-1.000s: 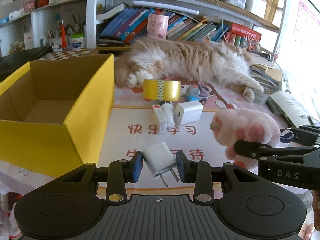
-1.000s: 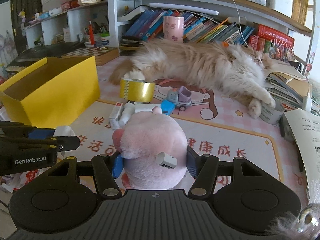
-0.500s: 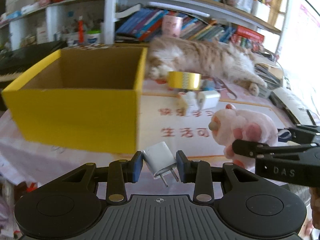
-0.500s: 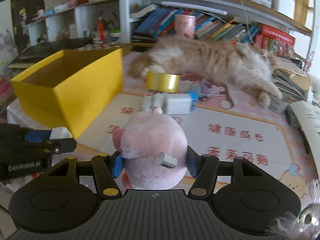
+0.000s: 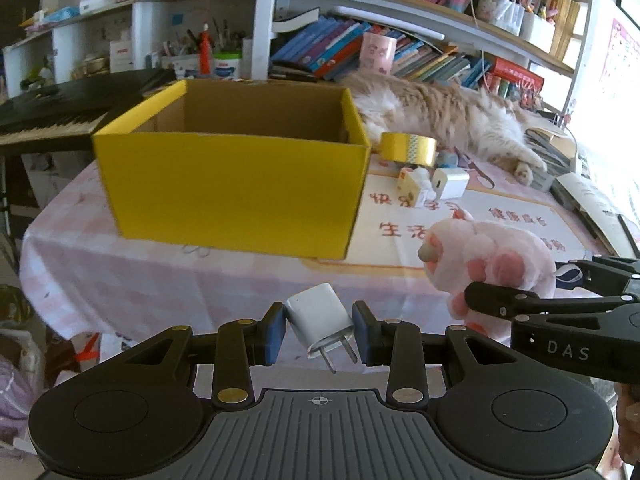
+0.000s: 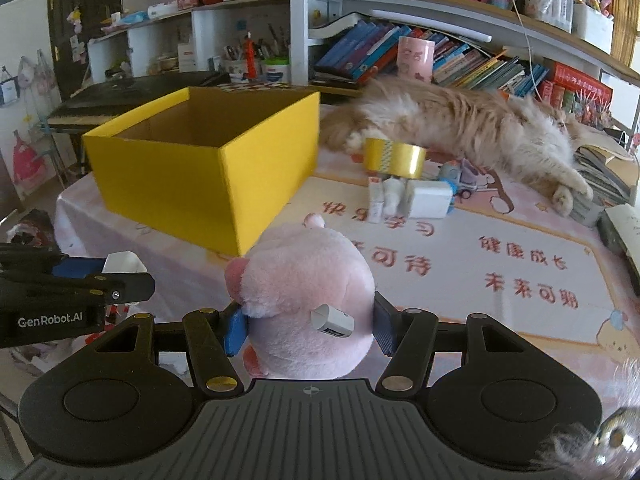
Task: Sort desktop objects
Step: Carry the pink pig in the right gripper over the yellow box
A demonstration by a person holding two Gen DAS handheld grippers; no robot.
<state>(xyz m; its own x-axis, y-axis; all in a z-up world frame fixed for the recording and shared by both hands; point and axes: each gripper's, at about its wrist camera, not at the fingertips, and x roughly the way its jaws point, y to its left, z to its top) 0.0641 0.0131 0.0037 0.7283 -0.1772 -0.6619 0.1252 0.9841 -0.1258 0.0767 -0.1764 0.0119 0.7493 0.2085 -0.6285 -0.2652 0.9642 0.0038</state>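
My left gripper [image 5: 319, 328] is shut on a white plug adapter [image 5: 320, 316], held in the air in front of the table's near edge. My right gripper [image 6: 306, 322] is shut on a pink plush toy [image 6: 304, 300], also lifted; the toy shows in the left wrist view [image 5: 484, 264] at the right. An open, empty yellow box [image 5: 236, 184] stands on the table ahead, also in the right wrist view [image 6: 200, 172]. Behind it lie a yellow tape roll [image 5: 407, 148], a white charger [image 5: 452, 183] and small white items [image 5: 414, 186].
A long-haired cat [image 5: 448, 116] lies across the back of the table. Bookshelves [image 5: 400, 48] stand behind it. A keyboard [image 5: 52, 120] sits at the left. Books and papers [image 5: 576, 184] pile at the right edge. The left gripper shows in the right wrist view [image 6: 128, 280].
Both grippers have pulled back and up from the table with their objects. The yellow box now stands further ahead and more central in both views.
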